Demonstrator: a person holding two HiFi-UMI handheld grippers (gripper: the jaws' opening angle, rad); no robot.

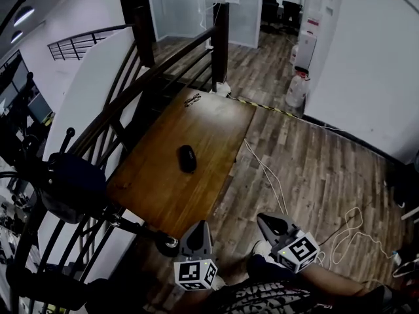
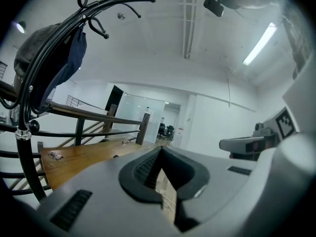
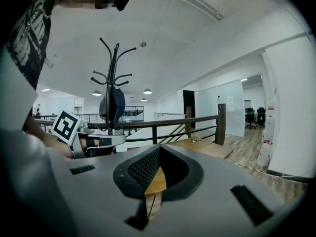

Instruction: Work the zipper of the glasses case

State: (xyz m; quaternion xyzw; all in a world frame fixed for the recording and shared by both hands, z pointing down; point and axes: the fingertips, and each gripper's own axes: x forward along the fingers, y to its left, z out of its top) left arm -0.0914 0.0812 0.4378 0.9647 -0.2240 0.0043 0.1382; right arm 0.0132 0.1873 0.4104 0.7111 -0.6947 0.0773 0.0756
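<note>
The glasses case [image 1: 187, 158] lies flat near the middle of the wooden worktop [image 1: 216, 126]. It is a dark oval with nothing touching it. From here I cannot make out its zipper or tell whether it is run shut. Beyond the case, at the worktop's far end, lies a pair of spectacles [image 1: 192, 99], well apart from the case. Left of the case runs a dark railing [image 1: 141, 77], and nearer me on that side stands a coat rack [image 1: 69, 182] carrying a dark garment. Right of the case a pale cable [image 1: 268, 175] trails across the wood floor.

My left hand-held gripper [image 1: 198, 227] and my right hand-held gripper [image 1: 270, 222] sit side by side on the near side of the case, well short of it. Each has its jaws brought fully together with nothing between them. I judge this a carrying posture — jaws closed and pointed toward the case for the approach. Work on the zipper has not begun. My judgement of the next requirement — one gripper steadies the case body and the other pinches the pull tab, so both must open first.
</note>
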